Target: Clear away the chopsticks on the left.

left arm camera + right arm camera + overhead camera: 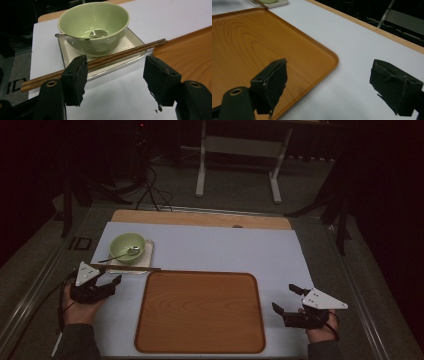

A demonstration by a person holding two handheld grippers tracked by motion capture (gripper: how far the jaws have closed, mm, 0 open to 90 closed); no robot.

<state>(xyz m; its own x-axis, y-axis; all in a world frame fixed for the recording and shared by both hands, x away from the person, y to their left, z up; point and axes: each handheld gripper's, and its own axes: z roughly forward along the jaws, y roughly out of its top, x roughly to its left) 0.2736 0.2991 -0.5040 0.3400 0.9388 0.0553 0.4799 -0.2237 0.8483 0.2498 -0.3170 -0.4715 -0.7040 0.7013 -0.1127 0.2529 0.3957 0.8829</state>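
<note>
A green bowl (127, 247) (94, 27) with a metal spoon (120, 255) (82, 37) in it stands on a small white square plate (147, 260) (130, 43) at the table's left. A pair of brown chopsticks (127, 267) (117, 53) lies across the plate's near edge, its tip reaching the wooden tray (200, 312) (190, 55) (249, 45). My left gripper (111, 279) (115, 77) stands open just in front of the chopsticks, with nothing between its jaws. My right gripper (286, 299) (332, 85) is open over the white mat, beside the tray's right edge.
A white mat (225, 250) covers the wooden table (200, 217). Dark floor with cables (150, 190) and a white stand's legs (237, 165) lie beyond the far edge.
</note>
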